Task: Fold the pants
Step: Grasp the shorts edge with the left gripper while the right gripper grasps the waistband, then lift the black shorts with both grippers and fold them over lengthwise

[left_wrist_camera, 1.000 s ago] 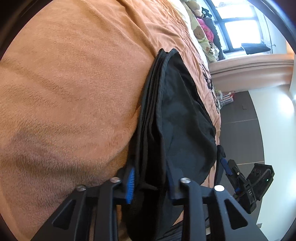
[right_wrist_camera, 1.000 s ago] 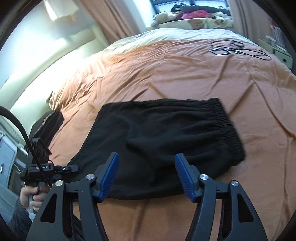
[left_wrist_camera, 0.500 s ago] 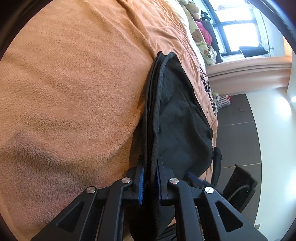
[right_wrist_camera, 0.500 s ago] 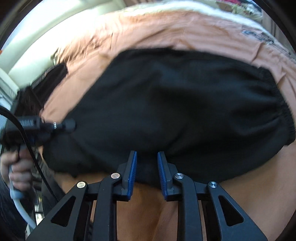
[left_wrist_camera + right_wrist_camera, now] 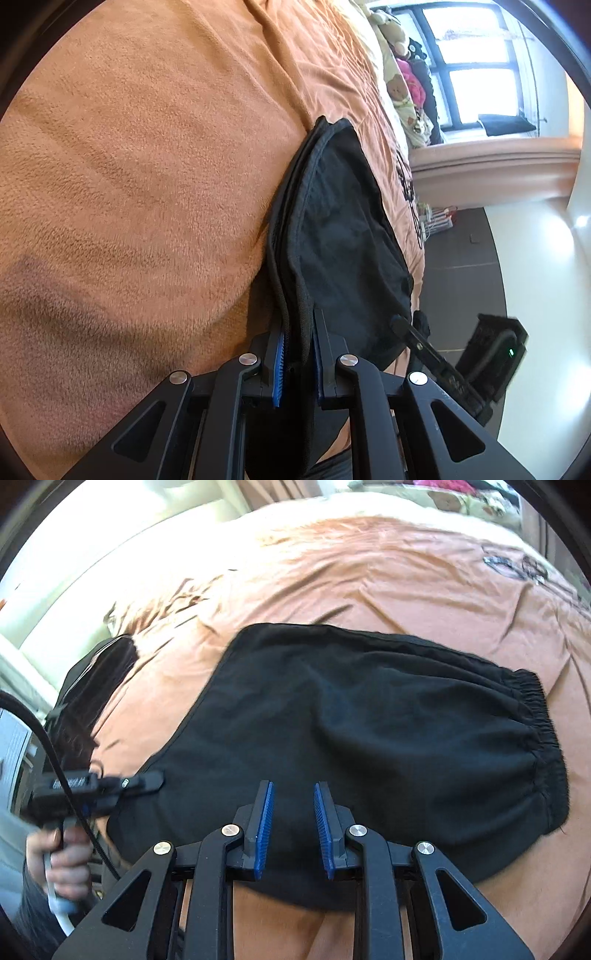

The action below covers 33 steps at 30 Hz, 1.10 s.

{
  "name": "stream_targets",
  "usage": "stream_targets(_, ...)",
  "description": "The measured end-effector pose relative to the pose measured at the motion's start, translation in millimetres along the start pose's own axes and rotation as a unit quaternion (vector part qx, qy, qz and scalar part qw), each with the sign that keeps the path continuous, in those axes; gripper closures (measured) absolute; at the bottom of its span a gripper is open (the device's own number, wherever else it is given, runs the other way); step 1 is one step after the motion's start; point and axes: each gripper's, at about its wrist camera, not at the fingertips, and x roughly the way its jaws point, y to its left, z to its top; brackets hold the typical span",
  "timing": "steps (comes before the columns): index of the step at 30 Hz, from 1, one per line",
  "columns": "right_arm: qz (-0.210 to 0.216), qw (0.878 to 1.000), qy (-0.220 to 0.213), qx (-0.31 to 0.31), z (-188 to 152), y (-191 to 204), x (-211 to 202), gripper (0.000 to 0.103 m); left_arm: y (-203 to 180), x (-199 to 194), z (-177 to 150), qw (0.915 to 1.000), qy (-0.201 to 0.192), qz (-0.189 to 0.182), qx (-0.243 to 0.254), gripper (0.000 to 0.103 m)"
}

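Pants [image 5: 343,236] hem pinched — left hand-held gripper [image 5: 297,363] tilted sideways.

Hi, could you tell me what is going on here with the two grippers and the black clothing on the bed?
A person is folding black pants on an orange blanket with two handheld grippers. The left gripper is clamped on the stacked edge of the fabric at one end. The right gripper is over the near edge of the pants; its jaws stand narrowly apart with fabric beneath, and whether it grips is unclear. The pants lie flat, elastic waistband to the right.
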Motion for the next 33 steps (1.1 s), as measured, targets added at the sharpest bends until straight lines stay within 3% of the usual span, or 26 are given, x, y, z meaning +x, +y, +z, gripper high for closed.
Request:
stream_targets(8, -0.036, 0.999, 0.03, 0.023, 42.5, -7.1, 47.7, 0.082, 0.2, 4.5, 1.1, 0.9997, -0.013, 0.003, -0.019, 0.091)
stream_targets(11, -0.03, 0.999, 0.032, 0.011, 60.9, -9.6, 62.9, 0.082, 0.7, 4.1, 0.5, 0.9995, -0.019, 0.001, -0.027, 0.091)
stream_targets(20, -0.07, 0.997, 0.028, 0.021, 96.7, -19.8, 93.2, 0.082, 10.1, -0.9, -5.5, 0.998, -0.033, 0.003, -0.054, 0.091)
stream_targets(28, -0.084, 0.995, 0.027, 0.038, 118.6, -30.5, 118.4, 0.083, 15.9, -2.6, -6.0, 0.9974, -0.03, -0.01, -0.065, 0.091)
stream_targets(33, -0.069, 0.996, 0.022, 0.055, 129.1, -37.0, 124.1, 0.083, 17.5, -2.7, -4.9, 0.9966, -0.032, -0.013, -0.075, 0.091)
